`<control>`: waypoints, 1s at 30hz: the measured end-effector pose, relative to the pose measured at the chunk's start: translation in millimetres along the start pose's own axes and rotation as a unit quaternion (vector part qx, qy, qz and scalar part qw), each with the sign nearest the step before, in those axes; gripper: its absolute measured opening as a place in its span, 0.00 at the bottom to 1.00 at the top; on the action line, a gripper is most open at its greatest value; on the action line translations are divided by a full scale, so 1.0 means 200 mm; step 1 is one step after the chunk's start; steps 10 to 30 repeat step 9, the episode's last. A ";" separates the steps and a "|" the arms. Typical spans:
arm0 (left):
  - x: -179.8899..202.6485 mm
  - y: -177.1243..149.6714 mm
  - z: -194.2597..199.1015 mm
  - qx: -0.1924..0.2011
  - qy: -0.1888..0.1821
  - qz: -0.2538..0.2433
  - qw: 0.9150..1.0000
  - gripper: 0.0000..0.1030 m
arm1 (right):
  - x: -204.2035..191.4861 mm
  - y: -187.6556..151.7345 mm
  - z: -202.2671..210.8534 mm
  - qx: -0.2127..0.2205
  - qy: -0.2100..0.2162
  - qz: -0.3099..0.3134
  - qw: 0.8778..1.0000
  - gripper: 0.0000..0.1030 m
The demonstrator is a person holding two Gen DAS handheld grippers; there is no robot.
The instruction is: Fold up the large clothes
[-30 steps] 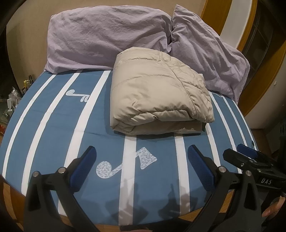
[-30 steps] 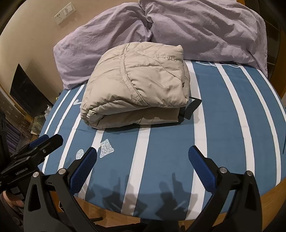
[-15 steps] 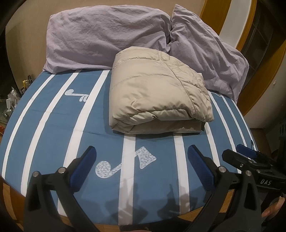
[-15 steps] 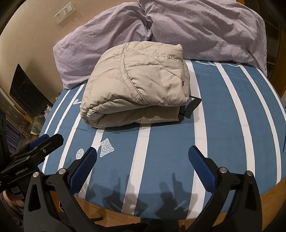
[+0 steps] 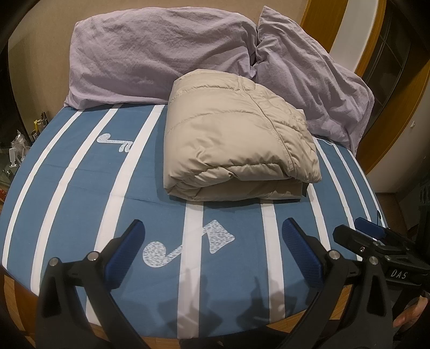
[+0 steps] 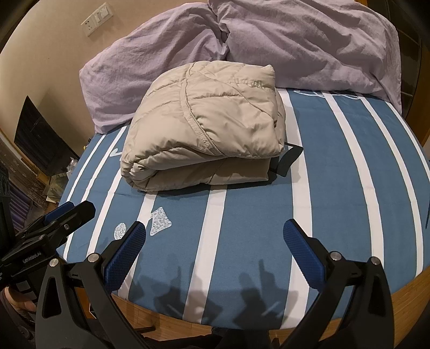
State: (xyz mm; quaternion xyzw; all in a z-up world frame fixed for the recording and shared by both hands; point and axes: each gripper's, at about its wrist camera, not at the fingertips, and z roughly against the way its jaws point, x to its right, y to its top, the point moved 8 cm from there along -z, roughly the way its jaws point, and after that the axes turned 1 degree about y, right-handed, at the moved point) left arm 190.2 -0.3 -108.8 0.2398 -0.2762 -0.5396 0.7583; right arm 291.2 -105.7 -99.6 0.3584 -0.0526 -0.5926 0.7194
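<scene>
A beige puffer jacket lies folded into a thick square bundle on the blue bed sheet with white stripes; it also shows in the right wrist view. A black strap sticks out from under its right side. My left gripper is open and empty above the sheet, well short of the jacket. My right gripper is open and empty, also short of the jacket. Each gripper appears at the edge of the other's view.
Two lilac pillows lean against the wall behind the jacket. The bed's wooden edge runs below the grippers. A wall socket sits at upper left, clutter beside the bed on the left.
Both grippers have barely shifted; the jacket appears slightly more to the left in the left wrist view. Nothing was gripped or released.
</scene>
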 end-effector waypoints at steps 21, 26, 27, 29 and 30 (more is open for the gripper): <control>0.01 -0.01 0.00 -0.002 0.000 -0.001 1.000 0.98 | 0.01 0.00 0.00 -0.001 0.001 0.002 1.000 0.99; 0.01 -0.01 0.00 -0.002 0.000 -0.001 1.000 0.98 | 0.01 0.00 0.00 -0.001 0.001 0.002 1.000 0.99; 0.01 -0.01 0.00 -0.002 0.000 -0.001 1.000 0.98 | 0.01 0.00 0.00 -0.001 0.001 0.002 1.000 0.99; 0.01 -0.01 0.00 -0.002 0.000 -0.001 1.000 0.98 | 0.01 0.00 0.00 -0.001 0.001 0.002 1.000 0.99; 0.01 -0.01 0.00 -0.002 0.000 -0.001 1.000 0.98 | 0.01 0.00 0.00 -0.001 0.001 0.002 1.000 0.99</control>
